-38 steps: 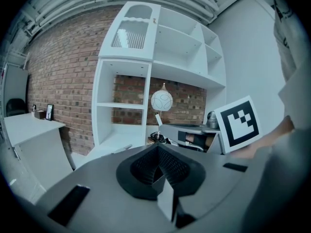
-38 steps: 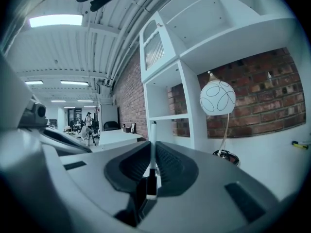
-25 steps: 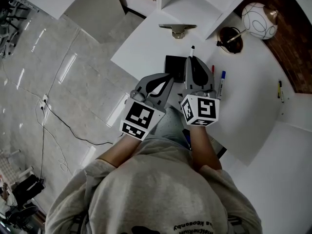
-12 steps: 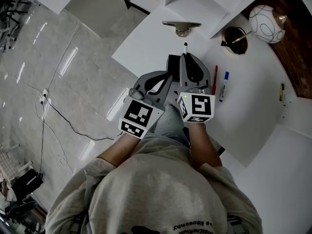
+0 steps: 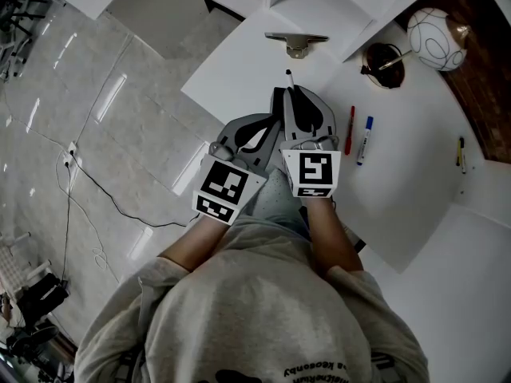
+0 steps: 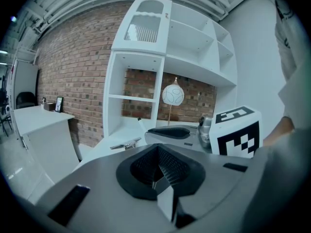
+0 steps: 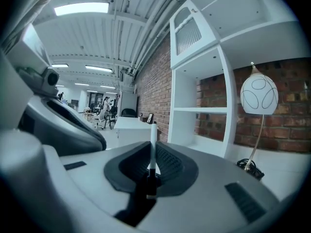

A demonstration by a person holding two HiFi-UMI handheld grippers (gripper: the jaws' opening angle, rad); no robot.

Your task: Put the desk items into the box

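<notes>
On the desk, the left marker lies beside the right marker, both right of the right gripper, the lamp behind them

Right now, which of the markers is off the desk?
The white-bodied marker, clamped in the jaws of the right gripper and poking out past them. The red marker and blue marker lie flat on the desk.

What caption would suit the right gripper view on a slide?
Grey right gripper clamps a slim white-and-black marker pen before white shelves and a white globe lamp.
</notes>
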